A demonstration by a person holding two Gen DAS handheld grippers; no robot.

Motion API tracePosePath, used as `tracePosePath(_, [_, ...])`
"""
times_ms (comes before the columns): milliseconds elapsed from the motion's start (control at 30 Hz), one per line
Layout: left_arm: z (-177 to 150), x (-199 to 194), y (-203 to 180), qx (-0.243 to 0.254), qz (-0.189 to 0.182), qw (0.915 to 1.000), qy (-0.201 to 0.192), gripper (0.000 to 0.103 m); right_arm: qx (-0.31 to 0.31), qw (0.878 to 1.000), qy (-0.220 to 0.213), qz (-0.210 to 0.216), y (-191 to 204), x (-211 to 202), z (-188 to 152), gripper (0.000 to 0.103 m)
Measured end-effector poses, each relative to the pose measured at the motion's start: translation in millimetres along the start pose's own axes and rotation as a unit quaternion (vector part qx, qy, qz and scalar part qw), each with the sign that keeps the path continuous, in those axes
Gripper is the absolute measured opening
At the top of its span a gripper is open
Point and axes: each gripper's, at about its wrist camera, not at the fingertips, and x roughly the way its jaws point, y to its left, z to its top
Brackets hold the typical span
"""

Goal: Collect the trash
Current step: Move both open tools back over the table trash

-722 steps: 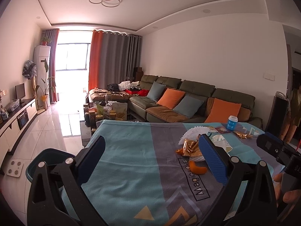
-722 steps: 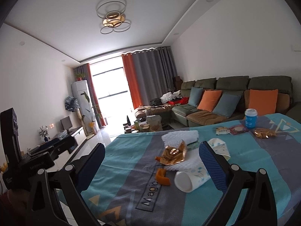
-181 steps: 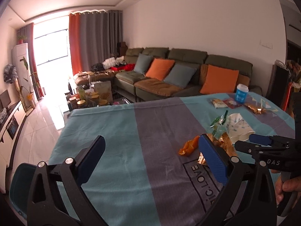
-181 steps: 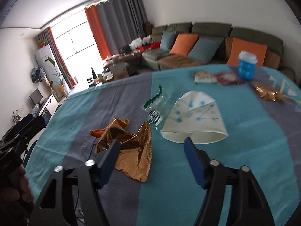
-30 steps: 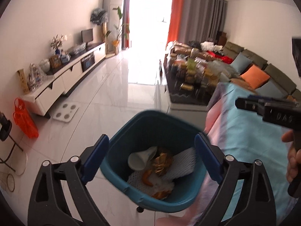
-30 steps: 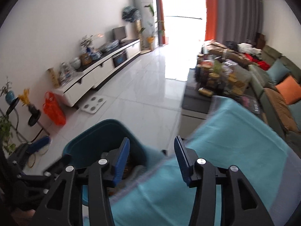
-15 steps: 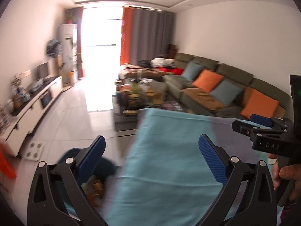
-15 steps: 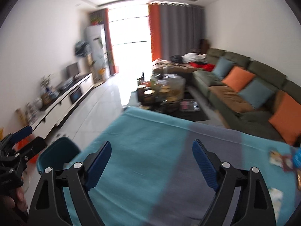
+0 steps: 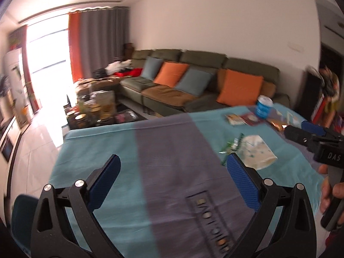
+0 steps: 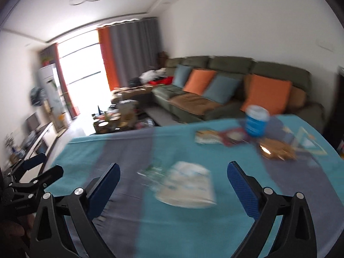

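Currently I see both hand-held grippers above the bench [image 10: 129,225]. My right hand-held gripper [image 10: 173,186] has just been opening and stands wide, nothing between its pads. My left hand-held gripper [image 9: 173,183] stands wide and empty too. A flattened paper cup [image 10: 187,188] lies beside a clear wrapper [image 10: 152,172] on the cloth. Farther back lie snack packets [image 10: 215,138], a blue cup [image 10: 257,121] and gold foil [image 10: 277,150]. A teal bin [image 9: 20,219] sits at the bench's left edge.

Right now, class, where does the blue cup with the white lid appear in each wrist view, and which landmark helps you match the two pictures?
Left wrist view: the blue cup stands upper right, at the table's far edge.
Right wrist view: the blue cup stands right of centre, larger and blurred.
Shared landmark: the orange cushion on the sofa just behind it.
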Motion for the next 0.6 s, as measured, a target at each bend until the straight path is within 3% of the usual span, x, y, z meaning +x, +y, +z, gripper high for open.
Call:
tracePosePath(133, [1.4, 35.8, -34.1, 0.034, -0.031, 0.9989, 0.013, 0.097, 0.036, 0.999, 0.014, -0.027, -43.3, 1.9, -15.1, 0.096])
tracePosePath(267, [3.5, 62.5, -60.5, 0.059, -0.05, 0.9968, 0.02, 0.097, 0.061, 0.997, 0.041, -0.024, -68.0, 20.7, -25.4, 0.096])
tracePosePath(600, [18.0, 126.7, -89.9, 0.1, -0.079, 0.9907, 0.046, 0.097, 0.108, 0.988, 0.103, 0.04, -85.9, 67.9, -28.7, 0.089])
